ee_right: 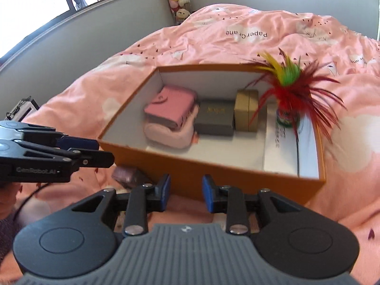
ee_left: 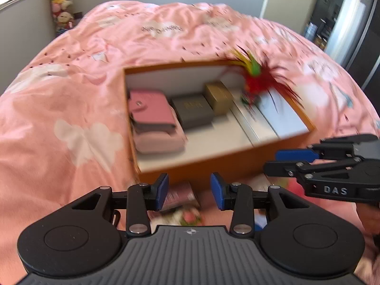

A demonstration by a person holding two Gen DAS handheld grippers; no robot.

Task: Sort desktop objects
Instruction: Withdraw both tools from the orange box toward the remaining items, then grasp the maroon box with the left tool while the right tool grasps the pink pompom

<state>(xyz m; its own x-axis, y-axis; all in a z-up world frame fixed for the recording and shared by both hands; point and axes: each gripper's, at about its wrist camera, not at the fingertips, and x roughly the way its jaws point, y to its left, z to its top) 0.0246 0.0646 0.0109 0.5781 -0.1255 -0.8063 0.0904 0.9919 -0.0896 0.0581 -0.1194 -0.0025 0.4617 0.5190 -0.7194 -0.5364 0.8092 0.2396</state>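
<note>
1. Centrally, an orange box [ee_right: 247, 173] with a white interior rests on the pink bedcover [ee_right: 351, 128].
2. Inside, left to right: pink wallet [ee_right: 169, 108] stacked on a pale pouch [ee_right: 166, 136], grey case [ee_right: 215, 118], gold case [ee_right: 245, 110], feather shuttlecock [ee_right: 288, 97] on white flat boxes [ee_right: 280, 149].
3. Left gripper [ee_left: 189, 191] and right gripper [ee_right: 185, 192] hover before the box's near wall, jaws parted, empty.
4. A small mauve packet [ee_right: 129, 174] lies outside, beside that wall.

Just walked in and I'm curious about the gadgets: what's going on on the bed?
Someone is sorting small things into an orange box on the pink bedspread. Already inside: a pink wallet, a grey box, a gold box and a feather shuttlecock. The left claw and right claw both hang open and empty before the box. A few items lie outside it.
</note>
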